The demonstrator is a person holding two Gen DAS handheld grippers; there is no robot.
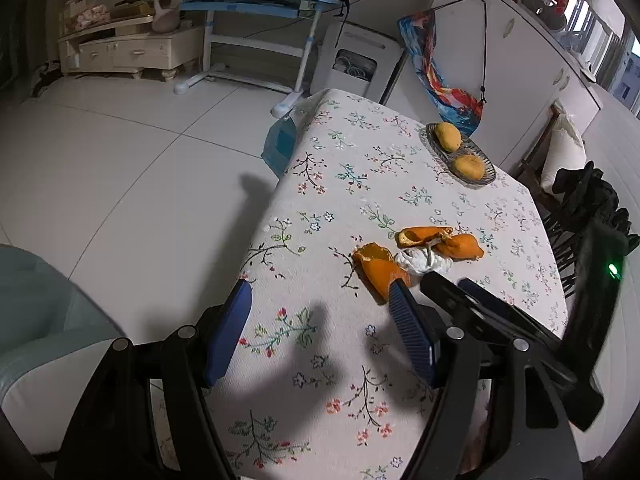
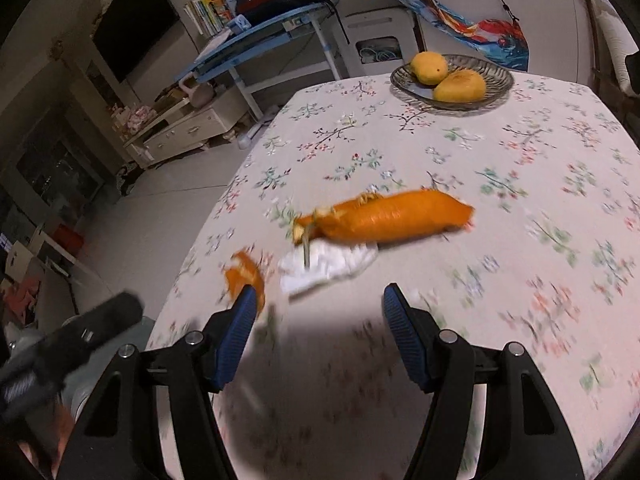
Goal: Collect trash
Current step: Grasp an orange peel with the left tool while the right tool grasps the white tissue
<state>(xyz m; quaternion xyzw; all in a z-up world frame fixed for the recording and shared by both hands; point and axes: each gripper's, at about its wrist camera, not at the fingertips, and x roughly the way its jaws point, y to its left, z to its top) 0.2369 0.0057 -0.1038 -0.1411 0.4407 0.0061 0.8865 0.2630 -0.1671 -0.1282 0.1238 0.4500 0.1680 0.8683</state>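
Observation:
Orange mango peels lie on the floral tablecloth: a long peel and a smaller peel. A crumpled white tissue lies between them. My left gripper is open and empty above the table's near left part, its right finger beside the smaller peel. My right gripper is open and empty, just short of the tissue; its body shows in the left wrist view. The right wrist view is blurred by motion.
A glass plate with two whole mangoes stands at the table's far side. A blue bin sits on the floor by the table's left edge. A chair with black clothing stands at the right. A blue desk is behind.

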